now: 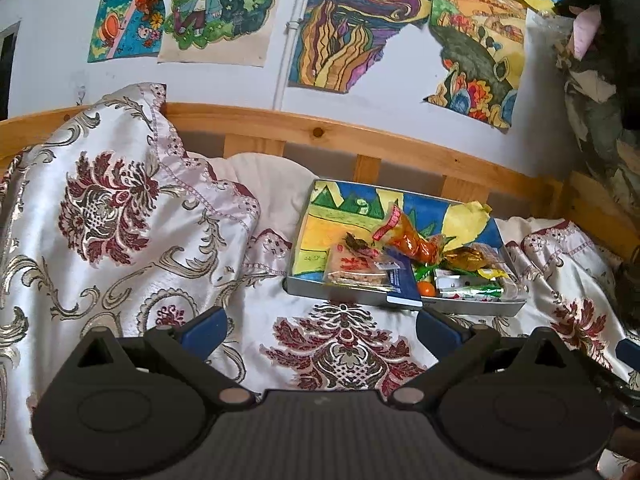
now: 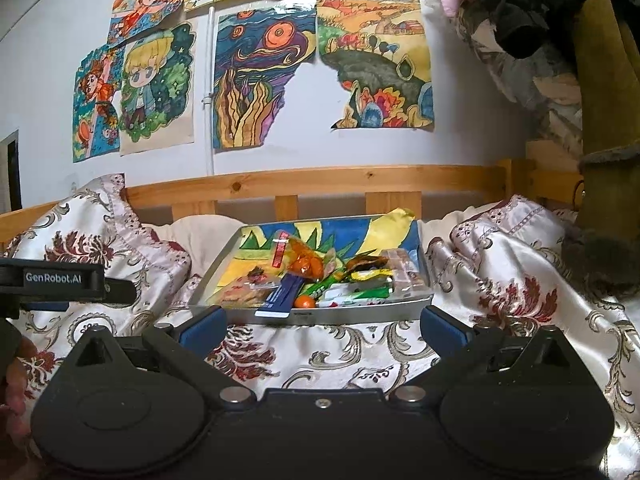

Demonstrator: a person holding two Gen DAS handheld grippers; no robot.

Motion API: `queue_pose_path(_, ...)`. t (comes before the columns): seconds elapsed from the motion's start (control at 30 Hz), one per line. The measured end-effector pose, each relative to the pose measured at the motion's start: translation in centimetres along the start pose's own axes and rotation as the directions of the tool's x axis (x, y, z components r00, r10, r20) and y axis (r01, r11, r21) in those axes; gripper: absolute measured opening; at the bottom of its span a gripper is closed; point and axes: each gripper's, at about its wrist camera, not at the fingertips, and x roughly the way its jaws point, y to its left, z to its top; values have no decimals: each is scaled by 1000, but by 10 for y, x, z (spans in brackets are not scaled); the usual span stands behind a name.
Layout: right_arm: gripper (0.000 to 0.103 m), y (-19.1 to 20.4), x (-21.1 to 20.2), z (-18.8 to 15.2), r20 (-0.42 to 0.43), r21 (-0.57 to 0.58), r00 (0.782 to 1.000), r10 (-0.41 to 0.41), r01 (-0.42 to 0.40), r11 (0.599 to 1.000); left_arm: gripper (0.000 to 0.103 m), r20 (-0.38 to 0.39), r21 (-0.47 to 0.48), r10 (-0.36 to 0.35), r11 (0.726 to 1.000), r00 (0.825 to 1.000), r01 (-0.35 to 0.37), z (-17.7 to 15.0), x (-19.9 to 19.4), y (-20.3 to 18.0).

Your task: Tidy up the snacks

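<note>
Both grippers hover over the patterned bedspread point(image 1: 132, 216) with fingers spread wide and nothing between them. The left gripper point(image 1: 320, 326) has the snack tray point(image 1: 360, 300) ahead of its fingers and toward the right one; the right gripper point(image 2: 320, 322) has the same tray point(image 2: 360, 314) straight ahead, just beyond the fingertips. No obstacle lies between fingers and tray. The snacks point(image 2: 320, 276) lie heaped at the near end — wrappers overlap, so individual packets are hard to separate. A blue packet point(image 2: 282, 296) overhangs the near rim. Wooden rail point(image 2: 320, 184) behind.

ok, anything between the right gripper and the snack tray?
Nothing visible. The right gripper is open and faces the tray head-on, with only rumpled bedspread in the gap. The snacks sit piled at the tray's near edge.
</note>
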Motion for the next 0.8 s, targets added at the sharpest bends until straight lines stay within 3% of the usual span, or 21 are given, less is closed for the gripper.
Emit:
queue_pose_path(0.4,102,-6,2,1,-54,39,997,-58,60,997,102,-32,17,39,999,999,-39,-9,-4,15)
queue_pose_path(0.8,102,-5,5,-2,-101,18,993,-55,57,998,102,-54,100,-4,995,999,10,-18,-1,-3)
